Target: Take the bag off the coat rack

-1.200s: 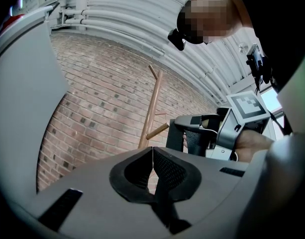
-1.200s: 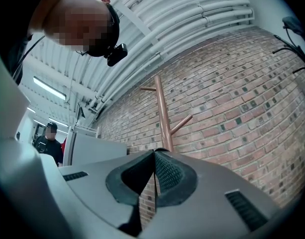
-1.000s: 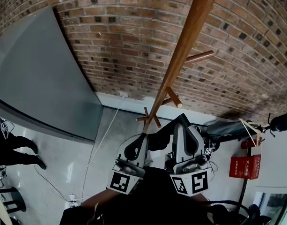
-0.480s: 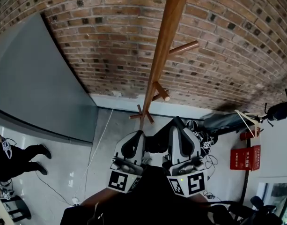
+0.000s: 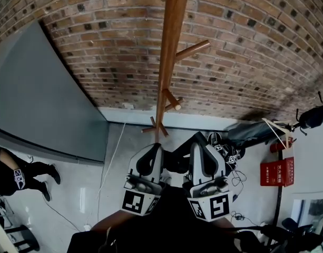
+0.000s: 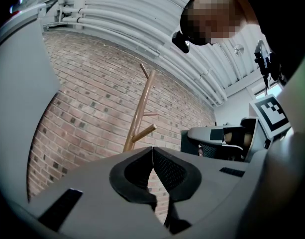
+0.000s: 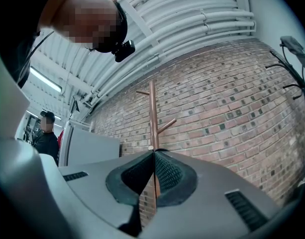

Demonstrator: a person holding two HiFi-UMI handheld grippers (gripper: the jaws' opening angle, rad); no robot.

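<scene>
A bare wooden coat rack (image 5: pixel 166 62) with short pegs stands against the brick wall; no bag hangs on it in any view. Both grippers are held low and close to the body, short of the rack's foot. In the head view my left gripper (image 5: pixel 149 154) and right gripper (image 5: pixel 202 146) sit side by side. The left gripper (image 6: pixel 152 151) has its jaws pressed together, empty, with the rack (image 6: pixel 140 108) beyond them. My right gripper (image 7: pixel 153 153) is also shut and empty, and the rack (image 7: pixel 152 113) rises straight behind its tips.
A large grey panel (image 5: pixel 40 104) leans at the left. A white cable (image 5: pixel 111 157) trails over the floor. A dark grey chair (image 5: pixel 253 133) and a red box (image 5: pixel 276 173) are at the right. A person's legs (image 5: pixel 19 173) show far left.
The head view has swung, so the rack pole now stands more upright and further left in the picture. Both grippers stay shut and in much the same place. The person at left has shifted.
</scene>
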